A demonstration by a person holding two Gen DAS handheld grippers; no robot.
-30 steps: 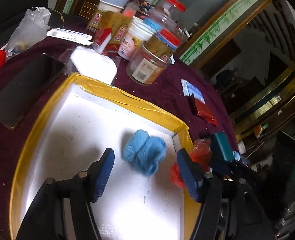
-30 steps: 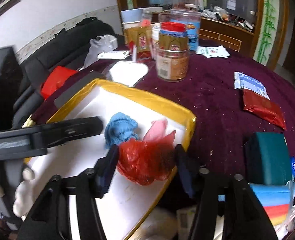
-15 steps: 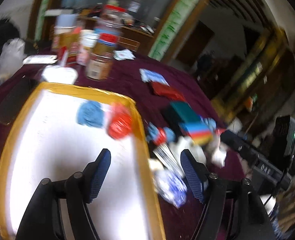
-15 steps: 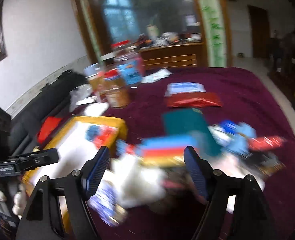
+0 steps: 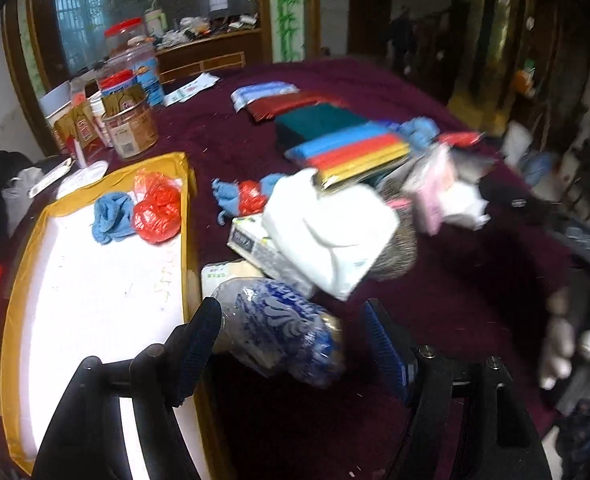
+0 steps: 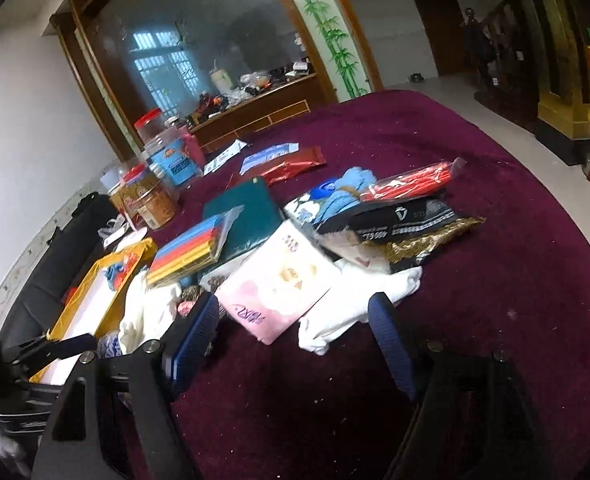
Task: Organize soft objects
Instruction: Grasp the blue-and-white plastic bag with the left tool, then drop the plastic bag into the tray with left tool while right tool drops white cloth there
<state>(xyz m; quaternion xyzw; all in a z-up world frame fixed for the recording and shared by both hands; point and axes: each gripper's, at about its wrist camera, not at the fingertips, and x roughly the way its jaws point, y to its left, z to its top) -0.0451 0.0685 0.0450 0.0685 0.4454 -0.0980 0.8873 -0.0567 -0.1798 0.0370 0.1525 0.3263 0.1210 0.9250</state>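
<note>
We see both grippers with jaws spread wide and empty: the left gripper [image 5: 291, 344] over a blue-and-white patterned plastic bag [image 5: 279, 332] (not touching), the right gripper [image 6: 295, 340] near a pink soft packet [image 6: 279, 284]. A blue woolly cloth [image 5: 111, 218] and red crumpled bag [image 5: 157, 210] lie touching inside the yellow-rimmed white tray [image 5: 187, 216].

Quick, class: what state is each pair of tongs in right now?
Left tongs: open, just widened, gripping nothing.
Right tongs: open, just widened, empty.
</note>
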